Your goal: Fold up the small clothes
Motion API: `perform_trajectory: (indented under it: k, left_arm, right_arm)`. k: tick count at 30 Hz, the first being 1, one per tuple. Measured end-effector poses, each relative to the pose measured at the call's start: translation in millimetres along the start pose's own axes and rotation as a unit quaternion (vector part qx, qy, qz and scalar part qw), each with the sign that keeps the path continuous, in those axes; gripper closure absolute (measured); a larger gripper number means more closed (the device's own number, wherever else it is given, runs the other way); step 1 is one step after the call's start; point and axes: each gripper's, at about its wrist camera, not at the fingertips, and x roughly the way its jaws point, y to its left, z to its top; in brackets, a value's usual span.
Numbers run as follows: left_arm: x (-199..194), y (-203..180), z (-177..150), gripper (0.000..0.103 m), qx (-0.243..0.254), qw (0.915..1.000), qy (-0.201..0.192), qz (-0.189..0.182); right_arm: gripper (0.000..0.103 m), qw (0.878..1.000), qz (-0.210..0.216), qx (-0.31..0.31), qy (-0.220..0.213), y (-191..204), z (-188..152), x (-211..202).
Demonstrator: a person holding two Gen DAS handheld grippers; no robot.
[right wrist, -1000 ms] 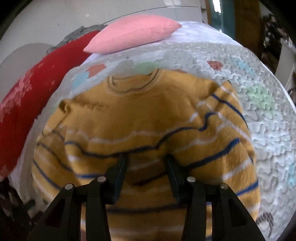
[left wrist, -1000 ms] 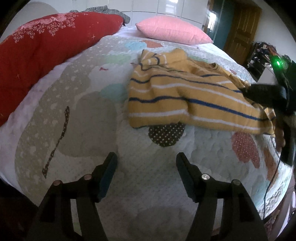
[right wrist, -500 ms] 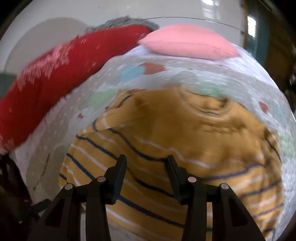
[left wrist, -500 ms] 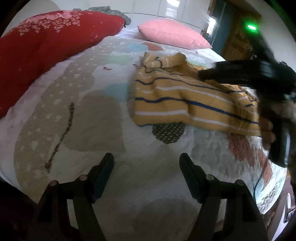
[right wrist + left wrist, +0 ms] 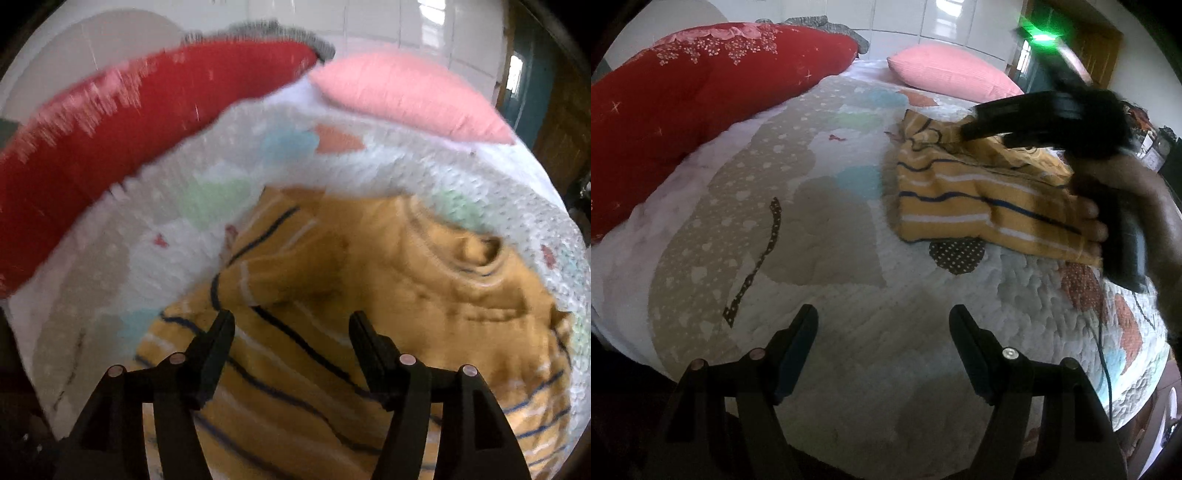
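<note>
the right tool (image 5: 291, 334), jaws spread and empty, hovers over the mustard-yellow striped knit sweater (image 5: 964, 199); the released left tool (image 5: 882, 328) hangs well short of it, the sweater lying ahead-right.

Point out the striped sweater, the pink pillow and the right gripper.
striped sweater (image 5: 945, 206), left wrist view, folded striped front.
pink pillow (image 5: 945, 70), left wrist view, top face.
right gripper (image 5: 291, 332), right wrist view, between fingertips.

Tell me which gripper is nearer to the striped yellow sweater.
Right. The right gripper is open directly over the sweater, its fingers above the striped cloth. The left gripper is open over bare quilt, well short of the sweater's near edge.
</note>
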Motion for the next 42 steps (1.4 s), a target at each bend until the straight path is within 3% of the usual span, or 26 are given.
perform_trajectory:
  k: [9,13,15,16,17,18,19,21,26,29,33,35,38,42]
  left_arm:
    - [-14.1,-28.5,-3.5,0.029,0.025,0.9996,-0.010,-0.005]
    - [-11.0,-38.6,-3.3,0.029,0.030,0.9995,-0.002,-0.011]
    - [-9.0,-43.0,-3.5,0.029,0.031,0.9994,0.002,-0.012]
    - [-8.5,-44.7,-3.6,0.029,0.031,0.9994,0.003,-0.013]
    - [-7.7,-46.4,-3.7,0.029,0.031,0.9994,0.004,-0.014]
    - [-8.2,-48.2,-4.5,0.029,0.033,0.9993,0.005,-0.014]
    - [-7.7,-50.4,-4.5,0.029,0.035,0.9992,0.007,-0.015]
    - [-5.9,-54.6,-4.3,0.029,0.041,0.9990,0.009,-0.015]
    - [1.2,-67.9,2.5,0.029,0.049,0.9985,0.016,-0.018]
    - [4.2,-77.4,6.3,0.029,0.054,0.9982,0.015,-0.022]
    - [9.3,-89.2,11.2,0.029,0.060,0.9976,0.018,-0.027]
    - [9.6,-91.2,11.5,0.029,0.062,0.9974,0.019,-0.031]
    - [9.7,-89.4,10.1,0.029,0.066,0.9974,0.019,-0.024]
    - [13.8,-76.6,10.0,0.029,0.054,0.9981,0.025,-0.011]
  right_arm:
    - [0.034,0.996,-0.017,0.069,-0.044,-99.3,-54.8,-77.7]
    - [0.034,0.995,-0.011,0.096,-0.007,-160.0,-89.9,-83.3]
    - [0.043,0.992,-0.033,0.123,0.009,-197.1,-108.2,-80.0]
    - [0.054,0.988,-0.051,0.142,0.011,-217.4,-116.5,-79.9]
    - [0.054,0.983,-0.073,0.165,0.008,-236.9,-123.8,-83.3]
    - [0.048,0.976,-0.097,0.195,0.003,-254.4,-129.6,-88.4]
    - [0.040,0.967,-0.095,0.237,-0.012,-274.0,-136.9,-97.5]
    - [0.040,0.953,-0.088,0.288,-0.044,-294.8,-147.1,-115.6]
    - [0.042,0.950,-0.073,0.286,-0.100,-290.2,-145.0,-146.7]
    - [0.043,0.958,-0.038,0.252,-0.128,-265.2,-134.6,-156.2]
    - [0.043,0.975,0.018,0.199,-0.098,-231.8,-120.6,-131.2]
    - [0.043,0.982,-0.007,0.177,-0.066,-222.3,-116.7,-108.6]
    - [0.043,0.981,-0.097,0.165,-0.022,-220.4,-121.8,-83.3]
    - [0.034,0.977,-0.101,0.185,-0.023,-229.3,-132.4,-83.7]
